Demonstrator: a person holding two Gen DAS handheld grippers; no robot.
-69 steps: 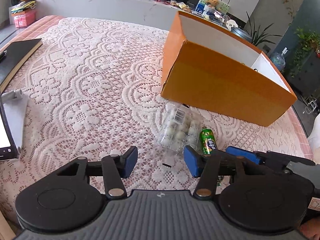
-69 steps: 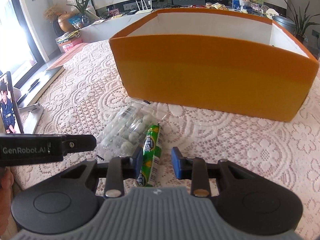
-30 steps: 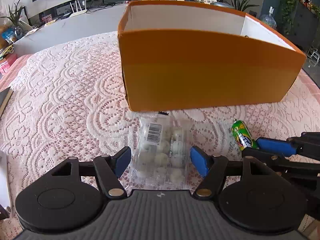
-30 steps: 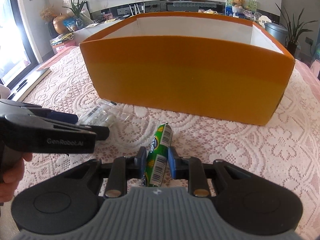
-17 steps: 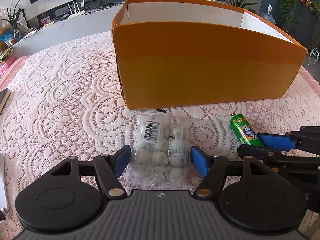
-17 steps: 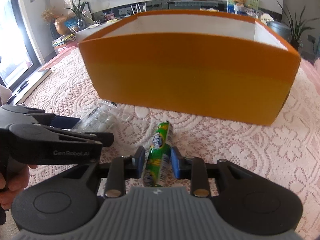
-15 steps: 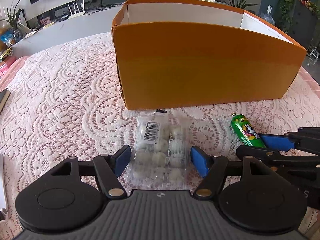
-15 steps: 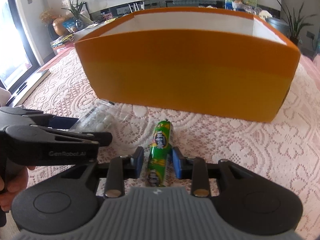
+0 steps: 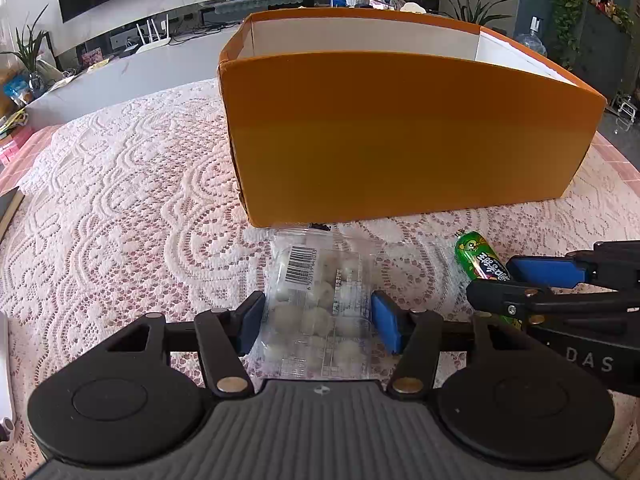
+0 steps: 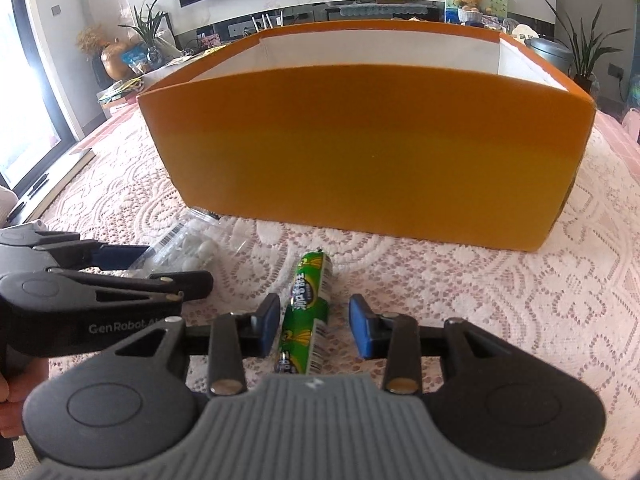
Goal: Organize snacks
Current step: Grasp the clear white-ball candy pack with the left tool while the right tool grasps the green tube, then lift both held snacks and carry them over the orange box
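Nearest in the left wrist view, the left tongs [image 9: 318, 322] have just been closing on the clear bag of white sweets [image 9: 320, 300], which a second ago lay loosely between widely spread jaws; the blue pads are now seen at the bag's two edges and appear to press the film, so a grip is judged to be made or all but made. Just beside it, the right tongs [image 10: 314, 326] have been opening: the green snack stick [image 10: 308, 312], pinched between the pads a second ago, now lies free on the lace-covered counter [image 10: 500, 300] with a gap on either side, so it is taken to be let go or about to be re-gripped. Farther off, the orange box [image 10: 372, 168] stands open-topped and no snack is seen in it, so both items are judged still to be packed.
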